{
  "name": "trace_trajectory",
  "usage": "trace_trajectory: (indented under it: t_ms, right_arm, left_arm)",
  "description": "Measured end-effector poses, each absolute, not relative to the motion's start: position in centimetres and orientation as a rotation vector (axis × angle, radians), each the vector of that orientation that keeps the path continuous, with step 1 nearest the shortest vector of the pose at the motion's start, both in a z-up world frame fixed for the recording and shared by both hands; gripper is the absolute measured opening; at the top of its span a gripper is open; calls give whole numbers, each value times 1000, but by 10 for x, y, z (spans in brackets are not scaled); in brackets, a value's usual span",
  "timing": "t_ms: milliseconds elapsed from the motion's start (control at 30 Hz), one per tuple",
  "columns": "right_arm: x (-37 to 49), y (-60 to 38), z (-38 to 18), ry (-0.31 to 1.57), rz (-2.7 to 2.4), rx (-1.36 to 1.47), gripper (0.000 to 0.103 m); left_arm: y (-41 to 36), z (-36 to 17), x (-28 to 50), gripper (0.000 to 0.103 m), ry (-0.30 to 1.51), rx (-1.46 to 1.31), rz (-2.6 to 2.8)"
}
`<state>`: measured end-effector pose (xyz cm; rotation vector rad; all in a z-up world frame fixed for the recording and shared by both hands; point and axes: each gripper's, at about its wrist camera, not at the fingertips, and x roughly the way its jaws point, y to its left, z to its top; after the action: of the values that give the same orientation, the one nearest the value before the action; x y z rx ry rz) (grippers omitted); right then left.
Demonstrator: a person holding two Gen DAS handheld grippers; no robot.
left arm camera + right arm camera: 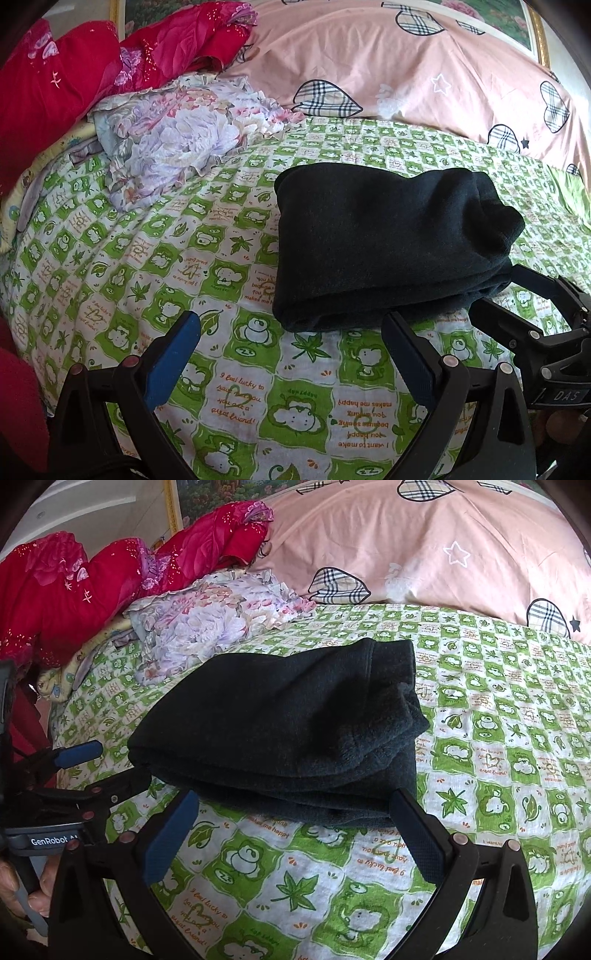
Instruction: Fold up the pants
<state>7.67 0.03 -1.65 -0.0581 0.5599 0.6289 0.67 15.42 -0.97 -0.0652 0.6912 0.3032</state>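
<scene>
- The dark pants (pixel 388 243) sit folded into a thick, compact bundle on the green-and-white cartoon sheet (pixel 236 391), roughly mid-bed.
- Left gripper (pixel 291 339) is wide open, blue pads (pixel 173 362) spread far apart, nothing between them; it sits just short of the bundle's near edge, with the right-hand pad's tip at the cloth's lower edge.
- Right gripper (pixel 295 816) is spread just as wide and holds nothing; its pad tips sit right at the near edge of the pants (pixel 280 731), which lie ahead of the gap, not in it.
- From the left wrist view, the right gripper's black frame comes in at the bundle's right end (pixel 532 314); whether it touches the cloth, I can't tell.
- Beyond the pants: a pale floral ruffled pillow (pixel 173 144), a red quilt (pixel 74 74) heaped at the back left, and a pink cover with plaid hearts (pixel 388 62) along the head of the bed.
</scene>
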Motion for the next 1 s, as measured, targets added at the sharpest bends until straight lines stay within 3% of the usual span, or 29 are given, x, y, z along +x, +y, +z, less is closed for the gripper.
trace_trajectory:
  t_ms: [1000]
  right_arm:
    - [78,1,-26,570,606,-81,103]
  left_arm:
    - [149,-12,7,99,707,-53,299]
